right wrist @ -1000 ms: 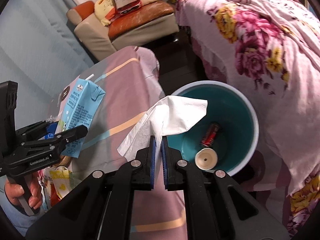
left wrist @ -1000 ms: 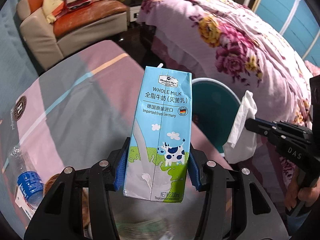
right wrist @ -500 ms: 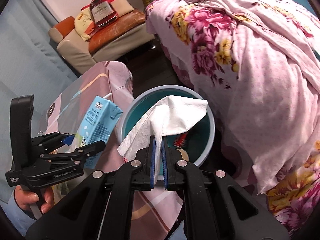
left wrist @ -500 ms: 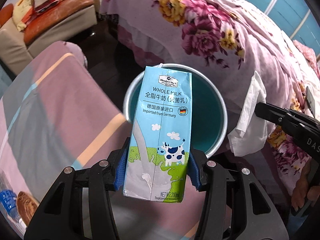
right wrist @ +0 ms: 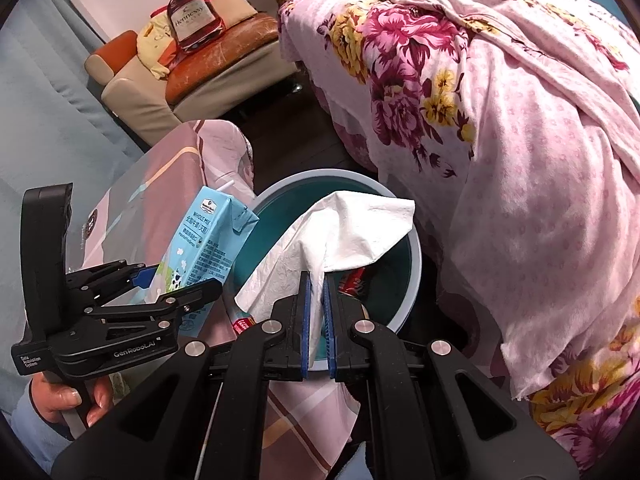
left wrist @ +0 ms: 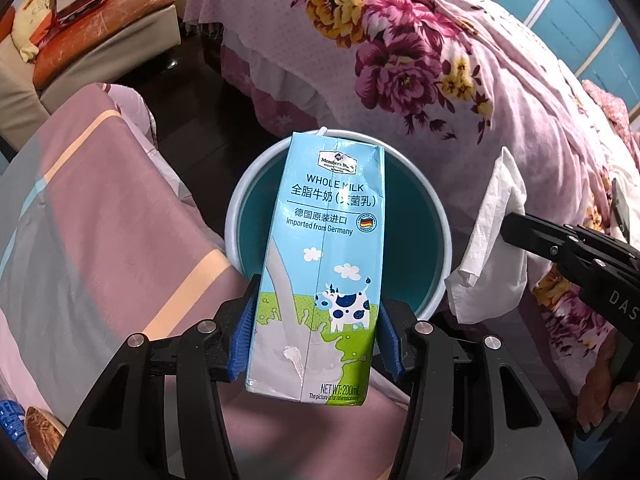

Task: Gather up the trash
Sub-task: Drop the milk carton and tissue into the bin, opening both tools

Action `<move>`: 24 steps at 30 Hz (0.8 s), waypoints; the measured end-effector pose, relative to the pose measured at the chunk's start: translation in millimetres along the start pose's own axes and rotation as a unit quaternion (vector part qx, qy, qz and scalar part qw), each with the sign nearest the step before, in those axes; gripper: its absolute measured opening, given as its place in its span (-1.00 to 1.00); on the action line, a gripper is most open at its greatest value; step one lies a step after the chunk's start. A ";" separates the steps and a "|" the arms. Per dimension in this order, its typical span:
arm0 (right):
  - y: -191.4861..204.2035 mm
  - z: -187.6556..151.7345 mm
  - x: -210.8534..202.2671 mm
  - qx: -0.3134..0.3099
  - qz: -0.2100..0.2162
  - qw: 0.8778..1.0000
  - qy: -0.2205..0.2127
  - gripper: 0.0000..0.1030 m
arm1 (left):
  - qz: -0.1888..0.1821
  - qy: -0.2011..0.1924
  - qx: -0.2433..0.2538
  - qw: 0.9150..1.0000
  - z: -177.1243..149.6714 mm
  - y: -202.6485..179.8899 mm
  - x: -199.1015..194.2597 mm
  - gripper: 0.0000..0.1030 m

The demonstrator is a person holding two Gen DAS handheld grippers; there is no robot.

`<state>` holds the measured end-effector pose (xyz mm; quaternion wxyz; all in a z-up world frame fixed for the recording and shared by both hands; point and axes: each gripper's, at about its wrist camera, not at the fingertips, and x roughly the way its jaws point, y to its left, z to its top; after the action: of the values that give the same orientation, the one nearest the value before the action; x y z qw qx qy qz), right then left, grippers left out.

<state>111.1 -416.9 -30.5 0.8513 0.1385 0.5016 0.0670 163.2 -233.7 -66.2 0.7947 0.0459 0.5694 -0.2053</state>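
Observation:
My left gripper [left wrist: 316, 332] is shut on a blue whole-milk carton [left wrist: 320, 256] with a straw and holds it upright over the near rim of a teal trash bin [left wrist: 436, 208] on the floor. The carton also shows in the right wrist view [right wrist: 208, 240]. My right gripper [right wrist: 316, 292] is shut on a white tissue [right wrist: 344, 228] and holds it above the bin [right wrist: 412, 272]. The tissue hangs at the right in the left wrist view [left wrist: 492, 252]. A red can [right wrist: 354, 280] lies inside the bin.
A table with a pink striped cloth [left wrist: 92, 220] stands left of the bin. A bed with a floral cover [left wrist: 420, 60] is behind and right. A sofa with a bottle-shaped pillow [right wrist: 192, 16] stands far back. A bottle and snack [left wrist: 28, 436] lie at the table's left.
Both grippers have moved from over the table toward the bin. The carton and the tissue now hang over the bin's rim. Neither grip has changed.

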 end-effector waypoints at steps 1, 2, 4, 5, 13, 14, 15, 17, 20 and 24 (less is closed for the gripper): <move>0.0 0.5 0.0 0.000 -0.001 1.000 0.000 -0.88 | 0.000 0.000 0.000 1.000 -0.1 0.5 0.2 0.04; 0.0 1.8 0.5 0.001 -0.003 1.000 0.000 -0.88 | 0.002 -0.001 -0.002 1.000 -0.2 1.7 0.4 0.15; 0.5 3.5 1.6 0.001 -0.006 1.000 0.001 -0.88 | 0.010 -0.007 -0.007 1.000 -0.3 3.3 -0.8 0.45; 0.5 3.8 1.9 0.001 -0.007 1.000 0.001 -0.88 | 0.014 -0.011 -0.009 1.000 -0.8 4.3 -2.5 0.54; 11.2 5.6 8.7 -0.007 -0.011 1.000 0.009 -0.88 | 0.016 -0.021 -0.029 0.999 -5.9 19.9 -14.2 0.55; 11.9 5.7 9.4 -0.008 -0.012 1.000 0.010 -0.88 | 0.017 -0.021 -0.031 0.999 -6.9 21.9 -15.6 0.55; 13.7 6.0 10.7 -0.009 -0.012 1.000 0.012 -0.88 | 0.016 -0.022 -0.033 0.999 -8.2 24.5 -17.1 0.55; 17.6 6.3 12.9 -0.013 -0.013 1.000 0.014 -0.88 | 0.015 -0.023 -0.039 0.999 -10.9 28.9 -19.5 0.55; 23.3 6.8 16.4 -0.017 -0.015 1.000 0.017 -0.88 | 0.012 -0.024 -0.047 0.999 -14.0 35.4 -22.3 0.55; 31.3 7.2 21.2 -0.023 -0.018 0.999 0.023 -0.87 | 0.011 -0.023 -0.056 0.998 -18.7 43.8 -24.7 0.56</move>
<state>128.5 -383.0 -35.4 0.8435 0.1080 0.5219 0.0671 156.6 -181.2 -57.0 0.8111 0.0028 0.5608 -0.1658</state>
